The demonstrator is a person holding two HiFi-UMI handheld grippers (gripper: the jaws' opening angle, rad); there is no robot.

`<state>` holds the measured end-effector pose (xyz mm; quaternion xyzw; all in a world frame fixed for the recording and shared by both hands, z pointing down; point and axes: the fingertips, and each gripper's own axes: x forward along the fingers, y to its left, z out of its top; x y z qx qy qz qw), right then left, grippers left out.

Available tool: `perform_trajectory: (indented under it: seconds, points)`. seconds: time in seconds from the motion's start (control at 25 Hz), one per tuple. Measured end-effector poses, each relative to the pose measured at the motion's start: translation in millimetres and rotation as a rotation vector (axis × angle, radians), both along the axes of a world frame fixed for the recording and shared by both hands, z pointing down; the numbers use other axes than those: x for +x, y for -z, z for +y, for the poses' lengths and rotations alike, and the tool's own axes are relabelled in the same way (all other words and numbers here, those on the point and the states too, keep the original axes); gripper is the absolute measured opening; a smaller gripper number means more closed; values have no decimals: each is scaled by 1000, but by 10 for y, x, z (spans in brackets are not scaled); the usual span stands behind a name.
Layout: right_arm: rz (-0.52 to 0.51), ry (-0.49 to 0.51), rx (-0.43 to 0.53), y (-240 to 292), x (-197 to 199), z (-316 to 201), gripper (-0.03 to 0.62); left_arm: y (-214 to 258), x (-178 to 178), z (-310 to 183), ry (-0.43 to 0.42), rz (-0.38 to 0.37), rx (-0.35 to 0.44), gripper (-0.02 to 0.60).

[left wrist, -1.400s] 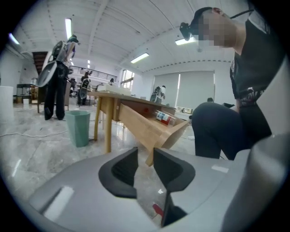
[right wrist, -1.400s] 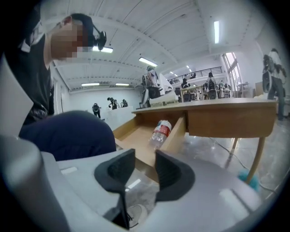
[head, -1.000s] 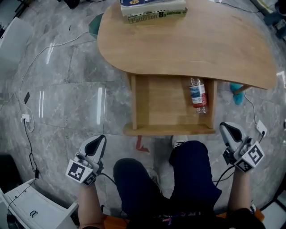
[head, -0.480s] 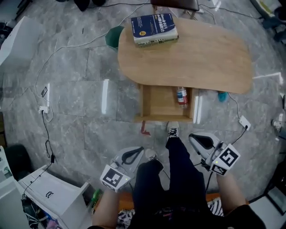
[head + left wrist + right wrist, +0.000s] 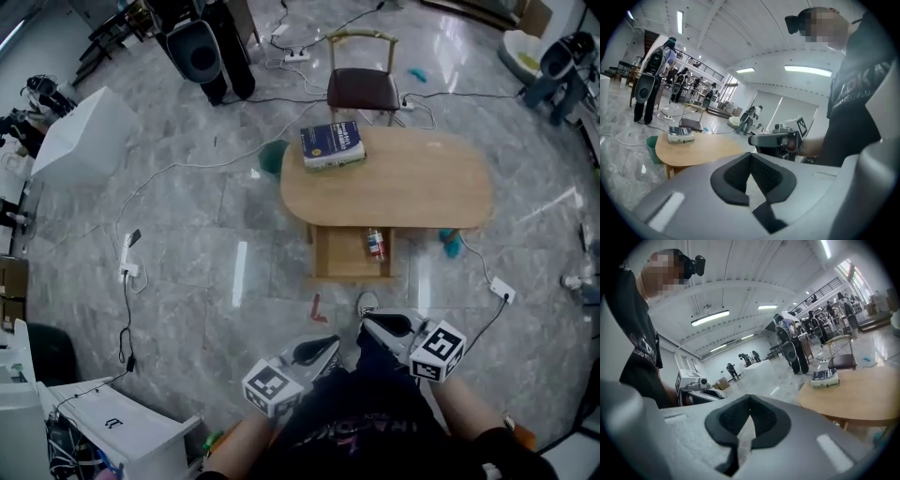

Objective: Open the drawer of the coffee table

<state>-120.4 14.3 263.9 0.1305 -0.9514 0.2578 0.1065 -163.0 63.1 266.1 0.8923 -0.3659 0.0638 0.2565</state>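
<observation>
Blue book (image 5: 332, 143) on coffee table (image 5: 412, 183)

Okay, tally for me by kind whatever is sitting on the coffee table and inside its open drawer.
Book stack, on the coffee table: 1
Bottle, in the drawer: 1
Total: 2

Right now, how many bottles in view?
1. The bottle lies at the right of the open drawer, just below the table edge. More could be hidden under the table.

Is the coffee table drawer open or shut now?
Open: the drawer juts out from under the tabletop, its inside exposed, with a bottle lying in it.
</observation>
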Motion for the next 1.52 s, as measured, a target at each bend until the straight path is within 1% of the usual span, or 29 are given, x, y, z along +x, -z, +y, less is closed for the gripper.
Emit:
perform_trajectory:
  seconds: [0.16, 0.28, 0.36, 0.44, 0.52, 0.68, 0.92, 1.04, 1.2, 1.32, 1.52]
  points:
    - [1, -17, 49, 307, 99, 540, 2, 183, 74, 480, -51, -23, 12, 6]
    - [11, -18, 81, 409, 236, 898, 2, 241, 231, 732, -74, -1, 9, 6]
    - [29, -17, 93, 404, 359, 1089, 2, 227, 371, 870, -82, 22, -7, 6]
    - [40, -16, 99, 431, 501, 1228, 2, 255, 524, 980, -84, 35, -12, 6]
    - [39, -12, 107, 488, 647, 1300, 2, 310, 679, 1045, -79, 32, -4, 6]
    - [32, 35, 114, 542, 953, 1419, 2, 380, 1021, 1142, -34, 33, -5, 6]
    - [17, 158, 124, 624, 1413, 1664, 2, 510, 1553, 1211, 67, 58, 12, 6]
    - [6, 165, 99, 536, 1659, 1698, 2, 486, 1789, 1266, 104, 63, 12, 6]
    - [-11, 184, 86, 528, 1845, 1822, 2, 464, 1997, 1401, 138, 70, -1, 6]
    - [-26, 205, 84, 543, 1952, 1902, 2, 478, 2135, 1483, 145, 73, -2, 6]
    - [-28, 209, 66, 489, 2147, 1946, 2, 486, 2318, 1552, 163, 67, 13, 6]
